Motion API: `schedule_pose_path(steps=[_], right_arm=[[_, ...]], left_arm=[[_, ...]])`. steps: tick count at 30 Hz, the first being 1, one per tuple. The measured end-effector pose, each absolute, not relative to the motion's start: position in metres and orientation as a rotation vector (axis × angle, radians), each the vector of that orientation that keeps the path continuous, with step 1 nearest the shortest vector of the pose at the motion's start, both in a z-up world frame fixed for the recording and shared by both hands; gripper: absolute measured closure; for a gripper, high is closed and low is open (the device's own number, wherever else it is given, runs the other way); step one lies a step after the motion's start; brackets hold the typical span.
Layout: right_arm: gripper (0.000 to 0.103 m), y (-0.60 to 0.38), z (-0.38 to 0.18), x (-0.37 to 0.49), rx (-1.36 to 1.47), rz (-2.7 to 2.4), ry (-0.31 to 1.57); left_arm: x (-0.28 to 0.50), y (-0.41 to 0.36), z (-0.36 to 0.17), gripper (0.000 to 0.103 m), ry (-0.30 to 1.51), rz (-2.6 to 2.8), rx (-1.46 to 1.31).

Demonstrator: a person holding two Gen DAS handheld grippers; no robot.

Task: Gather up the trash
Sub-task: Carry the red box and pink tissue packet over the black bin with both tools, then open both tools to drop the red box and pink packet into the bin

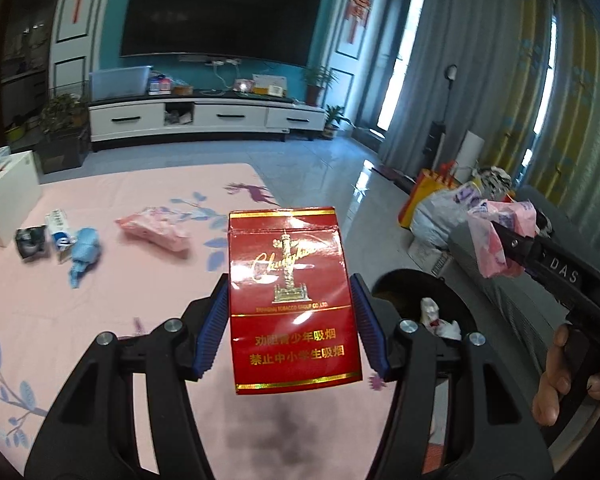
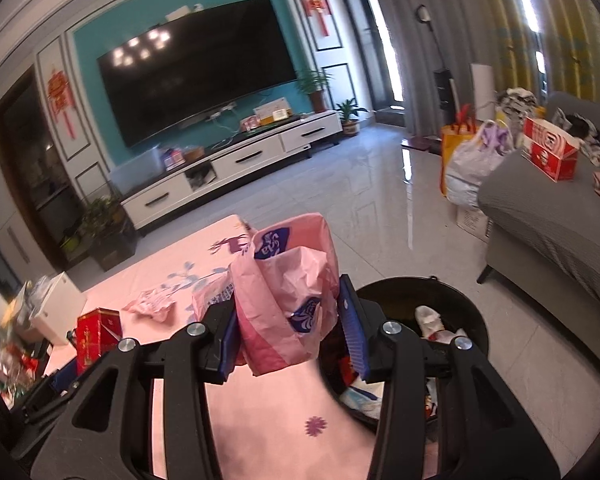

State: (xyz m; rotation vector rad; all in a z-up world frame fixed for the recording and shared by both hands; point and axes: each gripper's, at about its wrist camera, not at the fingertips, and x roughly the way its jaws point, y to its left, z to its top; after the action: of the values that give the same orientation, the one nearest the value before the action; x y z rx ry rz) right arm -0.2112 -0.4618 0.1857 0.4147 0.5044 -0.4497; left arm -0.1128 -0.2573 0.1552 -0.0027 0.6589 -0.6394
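Right now your left hand-held gripper (image 1: 288, 320) is clenched on a red cigarette pack (image 1: 292, 296), its blue pads (image 1: 210, 332) pressing the pack's two narrow sides while the pack stands upright between them. Your right hand-held gripper (image 2: 288, 328) grips a crumpled pink plastic wrapper (image 2: 288, 296), which bulges up above the pads.

Take the black trash bin (image 2: 460, 300) as your landmark. It sits on the floor at the edge of the pink counter (image 1: 100, 320), with white and red scraps already inside. You hold the wrapper just left of the bin's rim, over the counter's edge. You hold the pack further left of the bin, above the counter.

Well left of the bin, more rubbish lies on the counter: a second pink wrapper (image 1: 154, 232), a crumpled blue glove (image 1: 83, 248), a small white and blue carton (image 1: 60, 236) and a dark scrap (image 1: 30, 242) beside it. A grey sofa (image 2: 548, 216) stands right of the bin.
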Motion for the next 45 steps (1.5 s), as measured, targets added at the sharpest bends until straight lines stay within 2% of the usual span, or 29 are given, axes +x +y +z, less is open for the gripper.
schedule_pose_path(steps=[12,24,45], right_arm=[[0.059,-0.53,0.147,-0.241,0.586,-0.594,0.565],[0.058,-0.569,0.106,-0.235,0.692,-0.667,0.672],[0.058,-0.599,0.062,-0.226,0.769,-0.737,0.815]], left_arm=[[-0.122,-0.346,0.125,0.044,0.743,-0.781,0.055],[-0.115,-0.413,0.082,0.044,0.86,-0.858,0.123],[-0.115,-0.461,0.029,0.043,1.019,-0.963,0.158]])
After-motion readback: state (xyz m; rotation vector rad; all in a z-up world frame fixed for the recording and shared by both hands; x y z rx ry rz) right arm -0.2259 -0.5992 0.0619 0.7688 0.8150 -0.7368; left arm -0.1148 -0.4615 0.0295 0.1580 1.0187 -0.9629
